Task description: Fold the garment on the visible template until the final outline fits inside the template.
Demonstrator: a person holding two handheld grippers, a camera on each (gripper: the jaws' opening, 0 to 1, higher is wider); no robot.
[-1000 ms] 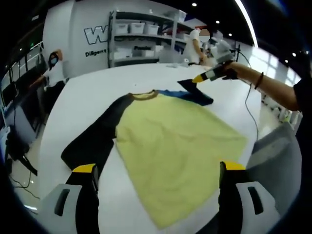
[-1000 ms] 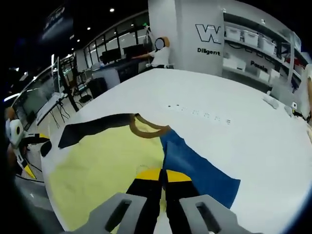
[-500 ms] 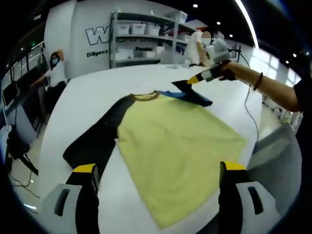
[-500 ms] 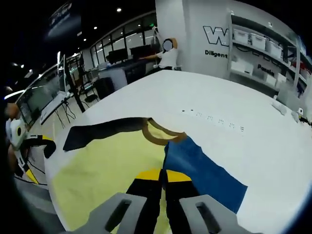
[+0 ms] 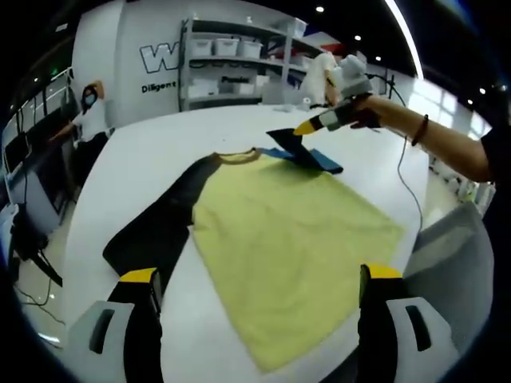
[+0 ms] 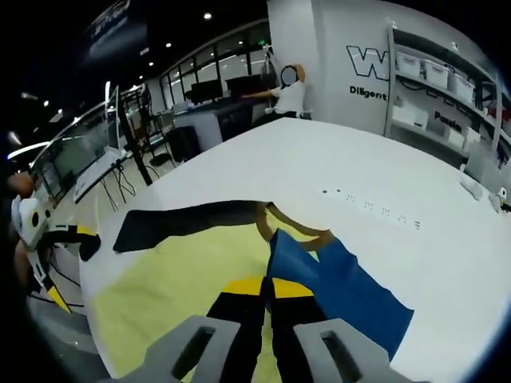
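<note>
A shirt with a yellow body, a brown collar, a black sleeve and a blue sleeve lies flat on the white table. My right gripper, held by a person's arm, is shut on the dark end of the blue sleeve and holds it raised above the shoulder. In the right gripper view the jaws are closed together on that cloth, with the blue sleeve to the right, the collar ahead and the black sleeve to the left. My left gripper stands wide open over the shirt's near hem, holding nothing.
Shelves with white boxes stand behind the table. A person sits at the far left. A grey object stands by the table's right edge. A row of small marks lies on the table beyond the collar.
My right gripper has carried the blue sleeve's end up and inward toward the collar. The left gripper has stayed where it was, open.
</note>
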